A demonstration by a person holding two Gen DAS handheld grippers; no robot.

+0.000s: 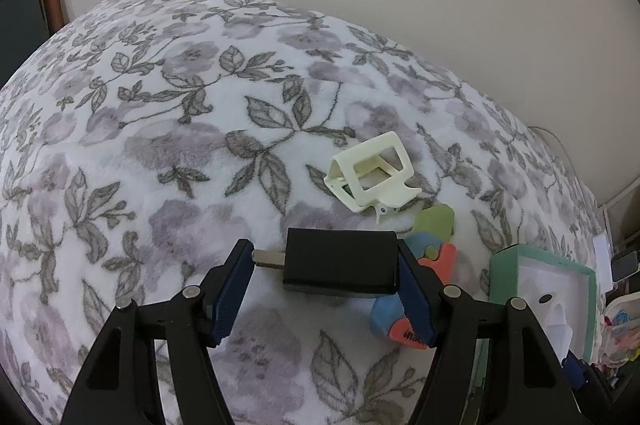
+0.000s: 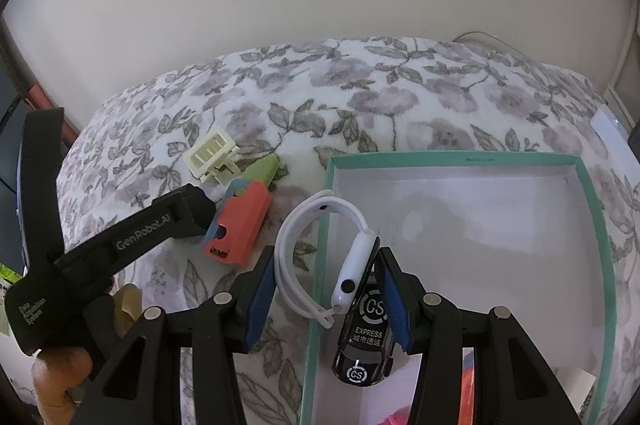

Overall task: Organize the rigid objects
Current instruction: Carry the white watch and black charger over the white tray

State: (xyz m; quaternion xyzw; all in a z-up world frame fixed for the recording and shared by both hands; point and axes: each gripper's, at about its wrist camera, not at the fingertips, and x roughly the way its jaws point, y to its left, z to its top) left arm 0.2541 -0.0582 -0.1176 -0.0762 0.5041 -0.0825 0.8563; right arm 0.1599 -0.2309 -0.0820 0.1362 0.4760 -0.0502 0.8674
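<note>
In the left wrist view my left gripper [image 1: 326, 275] is closed around a black USB charger plug [image 1: 340, 261] just above the floral blanket [image 1: 160, 145]. A cream hair claw [image 1: 370, 171], a green piece [image 1: 436, 221] and a coral-and-blue block [image 1: 404, 321] lie just beyond it. In the right wrist view my right gripper [image 2: 326, 295] holds a white smartwatch [image 2: 354, 271] by its case at the left wall of the teal box [image 2: 596, 225]. A black toy car [image 2: 366, 341] lies inside the box under the watch. The left gripper body [image 2: 120, 237] shows at left.
The teal box has a white floor and stands on the blanket at right; it also shows in the left wrist view [image 1: 508, 273]. A cream wall runs behind the bed. Clutter and a cable sit at the far right edge. Red items show at the box's near corner.
</note>
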